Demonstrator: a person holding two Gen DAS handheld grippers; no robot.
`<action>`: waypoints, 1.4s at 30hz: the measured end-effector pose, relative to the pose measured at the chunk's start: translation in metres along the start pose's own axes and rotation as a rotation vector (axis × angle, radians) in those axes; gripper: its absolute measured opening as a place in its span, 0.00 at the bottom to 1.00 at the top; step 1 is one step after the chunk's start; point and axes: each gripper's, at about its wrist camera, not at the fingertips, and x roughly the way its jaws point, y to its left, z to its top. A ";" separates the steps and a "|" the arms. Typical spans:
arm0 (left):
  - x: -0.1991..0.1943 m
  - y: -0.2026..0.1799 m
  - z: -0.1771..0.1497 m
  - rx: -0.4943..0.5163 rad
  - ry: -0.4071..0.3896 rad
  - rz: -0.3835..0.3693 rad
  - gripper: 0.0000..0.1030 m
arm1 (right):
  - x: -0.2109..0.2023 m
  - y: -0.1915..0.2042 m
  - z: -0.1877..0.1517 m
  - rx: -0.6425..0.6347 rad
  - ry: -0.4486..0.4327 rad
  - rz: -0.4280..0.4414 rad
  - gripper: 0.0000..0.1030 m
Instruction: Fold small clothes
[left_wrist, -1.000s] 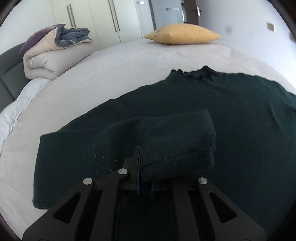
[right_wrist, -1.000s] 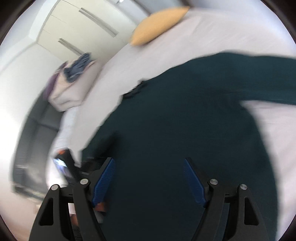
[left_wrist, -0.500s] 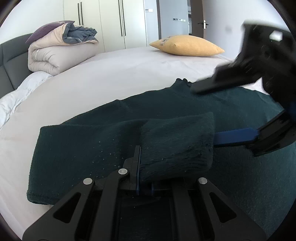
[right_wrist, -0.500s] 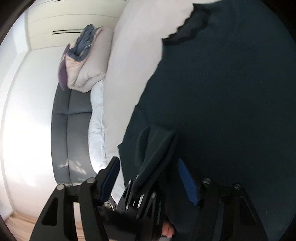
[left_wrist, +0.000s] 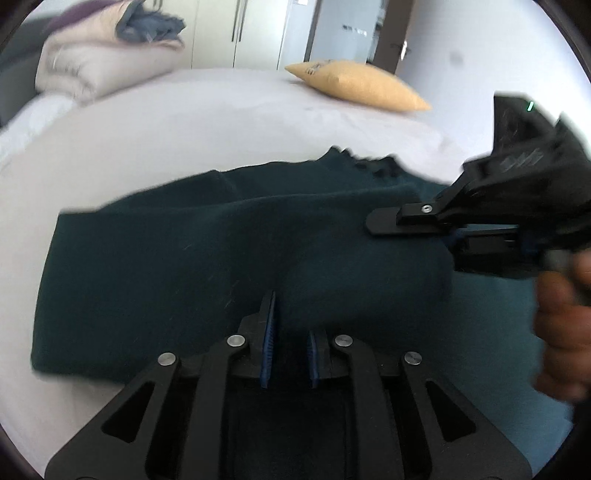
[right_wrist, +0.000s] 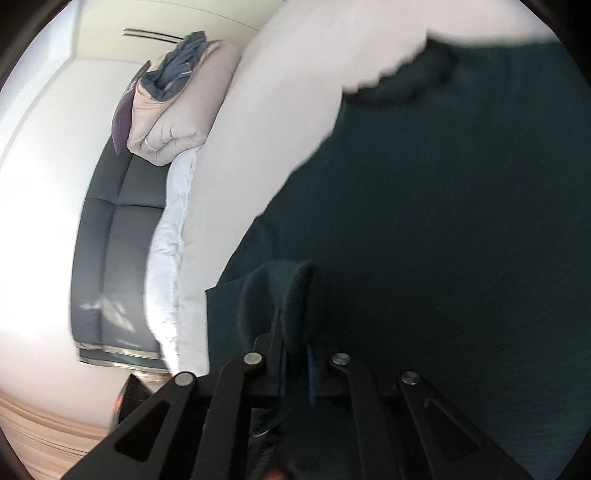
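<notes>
A dark green sweater (left_wrist: 184, 266) lies spread on the white bed (left_wrist: 184, 140), its sleeve folded across the body. My left gripper (left_wrist: 290, 343) has its blue pads a little apart with the sleeve cloth just beyond them; whether it still pinches cloth is unclear. The right gripper (left_wrist: 436, 225) shows at the right of this view, held by a hand, clamped on the sleeve end. In the right wrist view, my right gripper (right_wrist: 295, 354) is shut on the sleeve cuff (right_wrist: 295, 291), over the sweater body (right_wrist: 461, 221).
A yellow pillow (left_wrist: 362, 88) lies at the far side of the bed. A folded duvet stack (left_wrist: 107, 55) sits at the back left, also in the right wrist view (right_wrist: 173, 110). A grey headboard (right_wrist: 114, 240) and white wardrobes (left_wrist: 236, 33) stand behind.
The right gripper came in from the right and shut on the sleeve cuff. The left gripper's pads have parted slightly. The folded sleeve has been drawn further across the sweater.
</notes>
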 end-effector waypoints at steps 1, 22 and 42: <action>-0.010 0.002 -0.003 -0.023 -0.010 -0.037 0.14 | -0.010 0.001 0.002 -0.040 -0.022 -0.034 0.07; -0.076 0.119 0.029 -0.366 -0.150 0.067 0.14 | -0.123 -0.117 0.008 0.104 -0.196 -0.215 0.07; -0.023 0.102 0.068 -0.191 -0.035 0.097 0.14 | -0.127 -0.124 0.024 0.068 -0.191 -0.300 0.07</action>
